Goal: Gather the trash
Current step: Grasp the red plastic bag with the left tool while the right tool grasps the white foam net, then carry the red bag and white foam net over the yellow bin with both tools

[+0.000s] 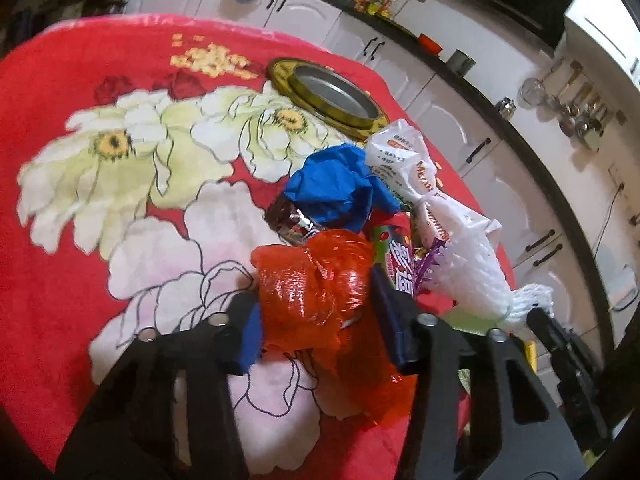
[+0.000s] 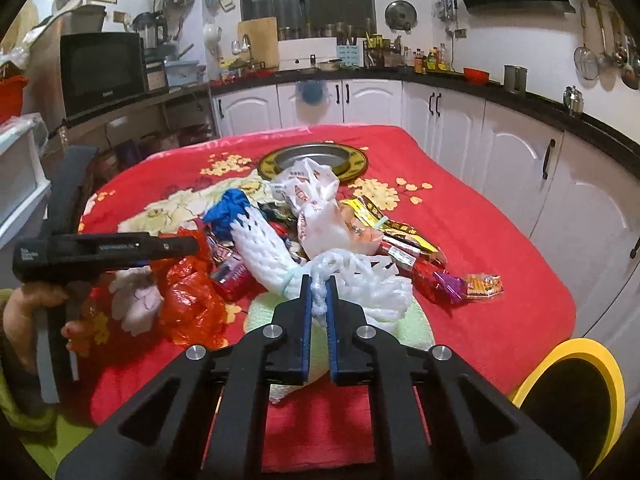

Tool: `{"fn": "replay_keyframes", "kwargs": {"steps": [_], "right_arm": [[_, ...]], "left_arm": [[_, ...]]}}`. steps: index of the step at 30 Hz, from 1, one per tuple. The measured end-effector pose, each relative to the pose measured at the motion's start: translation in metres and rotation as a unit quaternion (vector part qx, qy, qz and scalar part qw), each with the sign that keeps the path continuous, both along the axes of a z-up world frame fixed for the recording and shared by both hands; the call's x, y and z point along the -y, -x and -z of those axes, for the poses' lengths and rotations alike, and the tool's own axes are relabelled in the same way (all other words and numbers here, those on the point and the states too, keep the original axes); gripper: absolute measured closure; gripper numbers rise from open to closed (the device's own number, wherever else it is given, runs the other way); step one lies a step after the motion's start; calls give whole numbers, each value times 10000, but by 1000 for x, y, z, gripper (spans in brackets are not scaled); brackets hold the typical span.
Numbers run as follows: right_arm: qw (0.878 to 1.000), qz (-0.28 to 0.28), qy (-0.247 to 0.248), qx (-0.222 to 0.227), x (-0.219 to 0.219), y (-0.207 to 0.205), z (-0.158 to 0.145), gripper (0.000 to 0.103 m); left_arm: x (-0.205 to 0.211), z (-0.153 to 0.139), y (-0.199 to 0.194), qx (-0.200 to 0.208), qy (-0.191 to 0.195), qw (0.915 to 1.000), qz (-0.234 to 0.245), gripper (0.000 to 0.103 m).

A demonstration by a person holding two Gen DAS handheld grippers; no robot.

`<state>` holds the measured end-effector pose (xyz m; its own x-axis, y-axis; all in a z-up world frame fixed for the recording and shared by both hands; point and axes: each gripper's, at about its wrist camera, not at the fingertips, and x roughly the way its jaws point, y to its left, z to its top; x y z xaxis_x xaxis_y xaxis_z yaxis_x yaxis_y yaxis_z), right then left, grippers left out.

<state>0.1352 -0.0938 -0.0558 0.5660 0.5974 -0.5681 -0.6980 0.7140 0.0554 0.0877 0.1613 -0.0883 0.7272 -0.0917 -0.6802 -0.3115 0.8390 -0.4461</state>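
Observation:
A heap of trash lies on the red flowered cloth (image 1: 60, 240): a crumpled red plastic bag (image 1: 316, 280), blue crumpled paper (image 1: 332, 188), a white printed plastic bag (image 1: 400, 160), a white foam net sleeve (image 2: 264, 248) and several snack wrappers (image 2: 400, 236). My left gripper (image 1: 316, 320) has its blue pads against both sides of the red plastic bag, shut on it. My right gripper (image 2: 319, 296) is shut on a strand of the white foam net at the near end of the heap. A hand (image 2: 32, 300) holds the left gripper at the left edge of the right wrist view.
A round gold-rimmed metal dish (image 2: 360, 160) is set in the table beyond the heap. A yellow-rimmed bin (image 2: 576, 396) stands at the table's near right corner. White kitchen cabinets (image 2: 512, 152) with a black counter run along the far and right sides.

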Motion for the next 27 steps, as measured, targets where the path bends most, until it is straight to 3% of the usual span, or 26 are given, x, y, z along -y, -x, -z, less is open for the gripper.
{"fn": "replay_keyframes", "kwargs": {"steps": [2,8,17,27], "right_arm": [[10000,-12,-54,29,1,4,-3,97],[9998,-63,-148,80,2,15,-12,97],[9990,-156,-300,288,6,33,-28,97],[9974,114,-462,538,34,47,-44,97]], "left_arm": [[1,-5,2,68,-96,9999,16,76],[0,-21,11,295,-156,9994,17,81],[23,-53,27,887,-549,9943,236,83],[67,-77,39,1392,-1070,9822,673,83]]}}
